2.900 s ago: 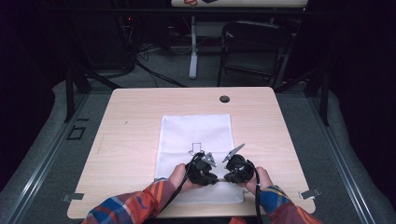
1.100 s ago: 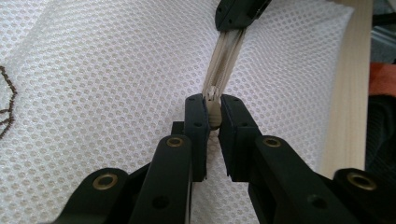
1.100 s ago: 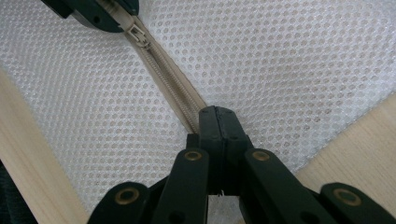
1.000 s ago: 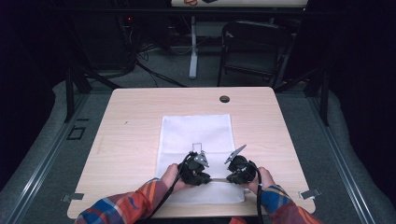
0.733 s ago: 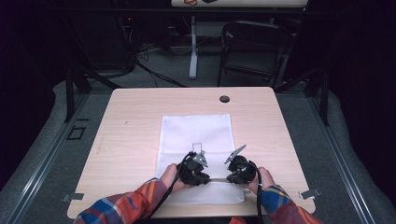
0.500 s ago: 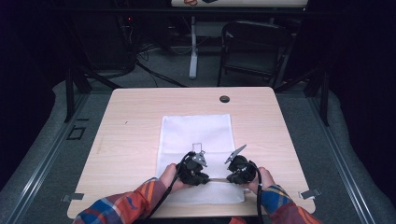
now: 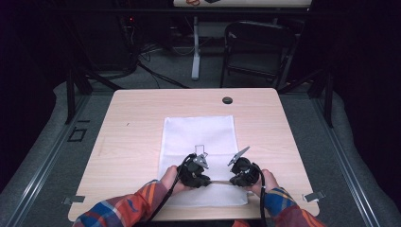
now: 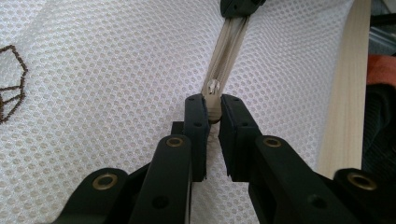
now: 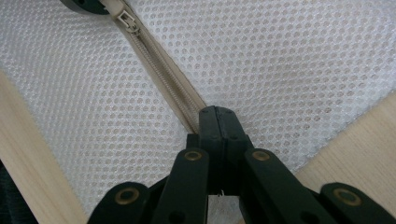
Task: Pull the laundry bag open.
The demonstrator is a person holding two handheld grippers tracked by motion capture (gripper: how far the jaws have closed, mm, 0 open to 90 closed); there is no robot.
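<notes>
A white mesh bag (image 7: 198, 142) lies flat on the desk (image 7: 127, 123), in the lower middle of the high view, with its beige zipper (image 9: 163, 74) running across the near end. The left tool (image 8: 212, 114) has its jaws drawn narrow around the zipper's slider (image 8: 213, 88) end, pinching the tape just behind the small metal pull; the right tool (image 9: 217, 119) is clamped tight on the zipper tape at the other end. Judging from the teeth, the stretch between the two tools looks meshed, so the zipper seems closed along that run, and the slider sits by the left tool; whether the job is to open or finish closing it, the slide itself looks yet to be made. The high view places both hands side by side near the bottom edge of the desk, with the zipper a thin line between them. The two gripper views add the slider, teeth and mesh holes.
</notes>
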